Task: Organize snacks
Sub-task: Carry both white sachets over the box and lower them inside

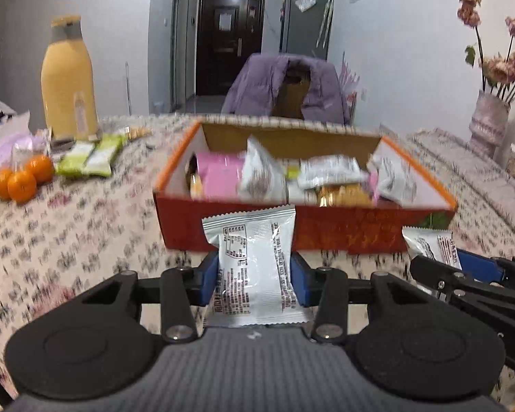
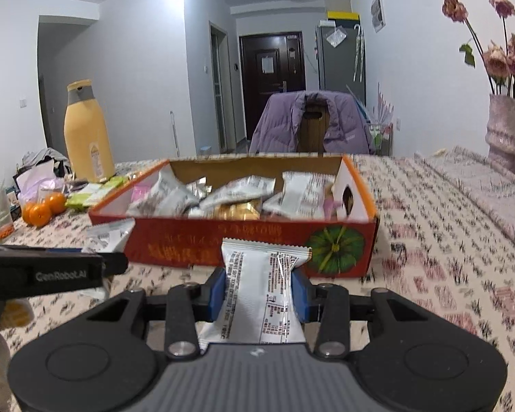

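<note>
**Two snack packets held before the box**

Left wrist view: a silver packet point(image 1: 254, 261) is clamped by the left gripper point(image 1: 254, 274) at lower centre, below the red box point(image 1: 230, 230), likely for dropping in.

Right wrist view: another silver packet point(image 2: 262, 295) is clamped by the right gripper point(image 2: 259, 295); only here is the box's pumpkin picture point(image 2: 334, 249) shown fully.

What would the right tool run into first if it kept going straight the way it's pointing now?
Most likely the near wall of the red box. The right tool, shut on a white snack packet, points slightly downward at that wall, so the packet's tip would touch first. Depth is uncertain.
</note>
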Available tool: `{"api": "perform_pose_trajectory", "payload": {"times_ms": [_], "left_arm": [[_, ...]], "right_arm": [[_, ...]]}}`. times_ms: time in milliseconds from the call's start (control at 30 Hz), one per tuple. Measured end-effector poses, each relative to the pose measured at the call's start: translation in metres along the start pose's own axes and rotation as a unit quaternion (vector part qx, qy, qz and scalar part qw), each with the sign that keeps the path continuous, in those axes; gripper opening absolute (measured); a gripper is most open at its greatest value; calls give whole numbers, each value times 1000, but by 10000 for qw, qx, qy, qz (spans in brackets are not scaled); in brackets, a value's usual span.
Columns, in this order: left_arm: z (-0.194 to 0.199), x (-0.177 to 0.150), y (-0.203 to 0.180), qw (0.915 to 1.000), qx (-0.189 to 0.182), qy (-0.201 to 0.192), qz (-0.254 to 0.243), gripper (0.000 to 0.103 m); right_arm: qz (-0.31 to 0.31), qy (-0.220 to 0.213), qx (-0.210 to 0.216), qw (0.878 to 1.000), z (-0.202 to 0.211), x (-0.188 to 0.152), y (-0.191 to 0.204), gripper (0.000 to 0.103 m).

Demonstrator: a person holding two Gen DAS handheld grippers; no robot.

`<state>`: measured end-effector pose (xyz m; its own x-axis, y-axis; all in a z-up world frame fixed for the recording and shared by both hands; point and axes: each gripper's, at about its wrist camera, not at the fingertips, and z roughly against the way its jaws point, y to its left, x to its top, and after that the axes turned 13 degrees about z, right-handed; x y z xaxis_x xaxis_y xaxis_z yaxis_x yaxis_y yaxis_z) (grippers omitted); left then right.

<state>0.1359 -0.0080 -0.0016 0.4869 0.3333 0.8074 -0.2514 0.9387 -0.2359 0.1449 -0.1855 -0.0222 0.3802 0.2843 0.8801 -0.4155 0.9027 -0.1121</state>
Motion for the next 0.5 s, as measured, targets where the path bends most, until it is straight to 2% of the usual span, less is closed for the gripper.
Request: {"api": "perform_pose_trajectory", "payload": {"times_ms": [267,500], "left_arm": [[0,41,-11,9985,-179,-487,-146,44],[-17,67,-28,9969,-205,-655,-376,44]], "right_arm": [[152,-372,-171,9990,-8,39,-8,40],[251,-517,-276,9980,-32,73,-19,40]]}}
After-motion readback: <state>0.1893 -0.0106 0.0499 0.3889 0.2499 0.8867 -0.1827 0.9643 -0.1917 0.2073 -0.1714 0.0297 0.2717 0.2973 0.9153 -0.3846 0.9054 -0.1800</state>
